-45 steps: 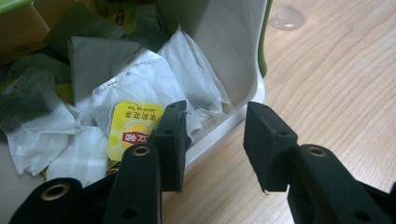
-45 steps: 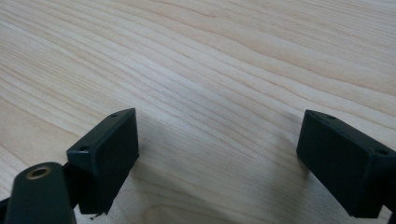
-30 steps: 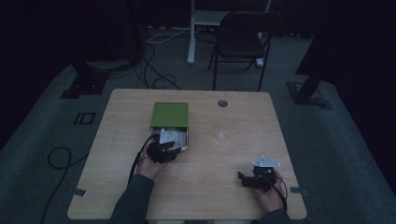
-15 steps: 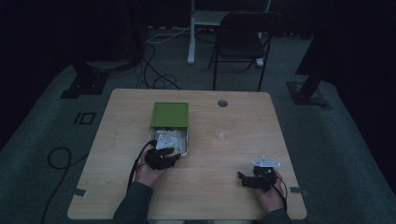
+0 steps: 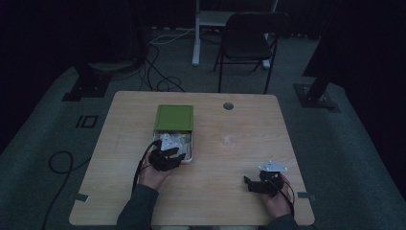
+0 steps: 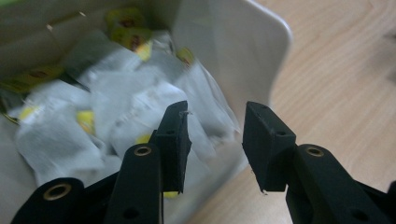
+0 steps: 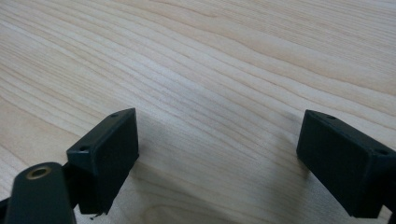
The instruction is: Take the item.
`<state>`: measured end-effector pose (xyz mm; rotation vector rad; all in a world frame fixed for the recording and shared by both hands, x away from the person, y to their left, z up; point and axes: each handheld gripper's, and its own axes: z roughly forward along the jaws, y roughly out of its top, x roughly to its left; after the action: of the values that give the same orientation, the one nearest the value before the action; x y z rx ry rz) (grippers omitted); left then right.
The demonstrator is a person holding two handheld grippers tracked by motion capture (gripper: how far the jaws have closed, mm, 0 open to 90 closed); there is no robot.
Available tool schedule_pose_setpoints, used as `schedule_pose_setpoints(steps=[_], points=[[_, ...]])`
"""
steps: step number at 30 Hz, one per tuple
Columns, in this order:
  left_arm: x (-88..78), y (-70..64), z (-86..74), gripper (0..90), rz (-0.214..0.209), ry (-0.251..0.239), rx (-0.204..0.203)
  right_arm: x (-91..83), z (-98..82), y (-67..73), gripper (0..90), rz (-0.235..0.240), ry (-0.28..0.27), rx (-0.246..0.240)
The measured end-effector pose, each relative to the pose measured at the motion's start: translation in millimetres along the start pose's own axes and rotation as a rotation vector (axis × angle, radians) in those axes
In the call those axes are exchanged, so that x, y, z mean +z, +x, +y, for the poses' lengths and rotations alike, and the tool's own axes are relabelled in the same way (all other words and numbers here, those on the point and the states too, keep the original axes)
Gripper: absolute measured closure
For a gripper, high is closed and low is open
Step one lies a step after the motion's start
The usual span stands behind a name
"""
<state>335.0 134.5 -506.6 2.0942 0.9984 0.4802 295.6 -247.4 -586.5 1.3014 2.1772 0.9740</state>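
A white box (image 5: 190, 143) with its green lid (image 5: 174, 117) slid toward the far side stands on the wooden table (image 5: 230, 158). The box (image 6: 224, 60) holds several white tea bags (image 6: 116, 98) with yellow tags. My left gripper (image 5: 167, 152) is at the box's near open end. In the left gripper view its jaws (image 6: 215, 116) stand half apart, one over the tea bags and the other outside the box wall, with nothing pressed between them. My right gripper (image 5: 248, 183) lies at the table's near right, open (image 7: 217, 140) over bare wood.
A round cable hole (image 5: 228, 106) sits near the table's far edge. A black chair (image 5: 249, 43) stands beyond the table, cables lie on the floor at the left, and dark stands flank both sides.
My left gripper has drawn back slightly toward the person at the box's near end. The right gripper has not moved.
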Motion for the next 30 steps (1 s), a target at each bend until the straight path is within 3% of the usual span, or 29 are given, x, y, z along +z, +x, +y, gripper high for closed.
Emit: schedule_pose_setpoints(steps=[7,15,21,25,30], points=[[2.1,7.2,9.3,61.6,0.043,-0.012,-0.016,0.0,0.0,0.0,12.5,0.000,0.000,0.001],[8.6,15.4,12.0,65.6,0.142,0.022,-0.026,0.0,0.0,0.1,12.5,0.000,0.000,0.001],[13.8,16.7,7.6,61.8,0.155,0.040,-0.027,0.0,0.0,0.1,12.5,0.000,0.000,0.001],[18.6,12.6,5.8,57.7,0.166,0.050,0.000,0.0,0.0,0.1,12.5,0.000,0.000,0.001],[21.8,11.7,4.2,57.3,0.182,0.060,0.005,0.0,0.0,0.1,12.5,0.000,0.000,0.001]])
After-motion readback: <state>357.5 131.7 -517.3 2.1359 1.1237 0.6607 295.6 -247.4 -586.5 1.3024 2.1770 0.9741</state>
